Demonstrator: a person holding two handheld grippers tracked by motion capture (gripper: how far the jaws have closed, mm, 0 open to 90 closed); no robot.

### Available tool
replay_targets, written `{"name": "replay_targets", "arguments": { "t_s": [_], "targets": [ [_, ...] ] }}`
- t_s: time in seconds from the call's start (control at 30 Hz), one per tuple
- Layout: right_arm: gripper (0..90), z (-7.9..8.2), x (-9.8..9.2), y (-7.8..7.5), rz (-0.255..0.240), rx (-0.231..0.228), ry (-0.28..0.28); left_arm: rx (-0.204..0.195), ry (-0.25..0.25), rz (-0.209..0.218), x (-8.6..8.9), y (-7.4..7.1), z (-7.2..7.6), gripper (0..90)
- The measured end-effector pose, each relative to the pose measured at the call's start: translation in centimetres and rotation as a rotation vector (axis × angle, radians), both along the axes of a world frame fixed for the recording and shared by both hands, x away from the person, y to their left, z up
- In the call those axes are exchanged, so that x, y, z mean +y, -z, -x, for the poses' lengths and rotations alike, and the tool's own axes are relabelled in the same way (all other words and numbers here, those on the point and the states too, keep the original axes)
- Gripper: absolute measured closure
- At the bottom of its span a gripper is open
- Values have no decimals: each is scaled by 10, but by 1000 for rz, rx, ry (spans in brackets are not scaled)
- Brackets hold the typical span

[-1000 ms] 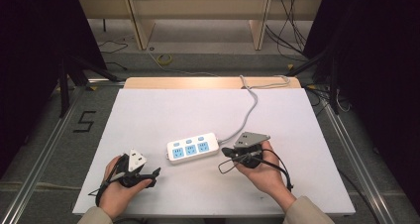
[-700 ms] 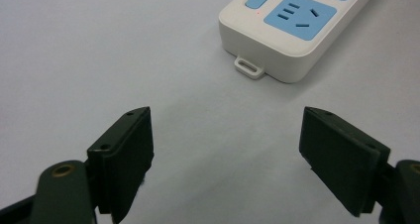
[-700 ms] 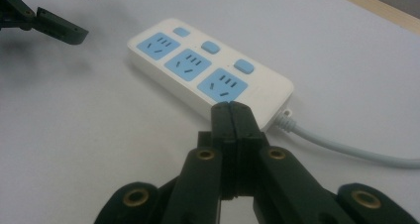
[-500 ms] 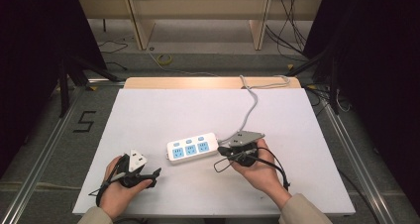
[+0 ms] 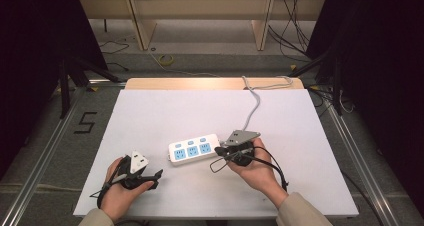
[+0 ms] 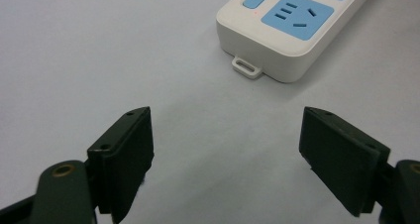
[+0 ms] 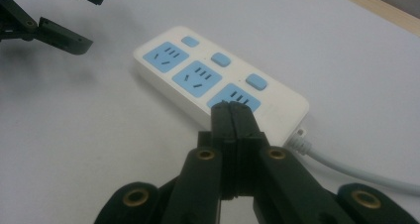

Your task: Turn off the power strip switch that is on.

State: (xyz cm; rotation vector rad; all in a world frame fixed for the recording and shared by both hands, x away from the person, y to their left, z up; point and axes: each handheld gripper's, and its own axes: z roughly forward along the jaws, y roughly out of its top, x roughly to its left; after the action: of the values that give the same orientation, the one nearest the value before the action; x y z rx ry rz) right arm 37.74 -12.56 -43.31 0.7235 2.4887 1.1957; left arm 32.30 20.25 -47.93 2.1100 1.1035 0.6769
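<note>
A white plastic power strip with three blue sockets and blue switch buttons point(image 5: 194, 148) lies flat near the middle of the white desk point(image 5: 165, 111), its grey-white cable point(image 5: 255, 98) running toward the upper right of the high view. The right gripper point(image 5: 218, 150) has its jaws clenched together on nothing, tips just beside the strip's cable end and over the nearest socket. At lower left, the left gripper point(image 5: 159, 173) rests with jaws released and wide, apart from the strip's other end.

The power strip point(image 5: 194, 149) is white with three light-blue sockets and three light-blue buttons; its cable point(image 5: 254, 107) is pale grey. Both grippers, left point(image 6: 225, 159) and right point(image 7: 232, 116), are black with brass-coloured rivets. The table point(image 5: 165, 111) is plain white, edged with light wood
</note>
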Motion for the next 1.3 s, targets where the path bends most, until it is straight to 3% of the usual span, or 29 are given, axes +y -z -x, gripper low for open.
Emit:
{"name": "replay_targets", "arguments": {
  "t_s": [1.3],
  "targets": [
    [900,-15,32,0,30,22,-35,-4,0,5,-1,0,0,207]
  ]
}}
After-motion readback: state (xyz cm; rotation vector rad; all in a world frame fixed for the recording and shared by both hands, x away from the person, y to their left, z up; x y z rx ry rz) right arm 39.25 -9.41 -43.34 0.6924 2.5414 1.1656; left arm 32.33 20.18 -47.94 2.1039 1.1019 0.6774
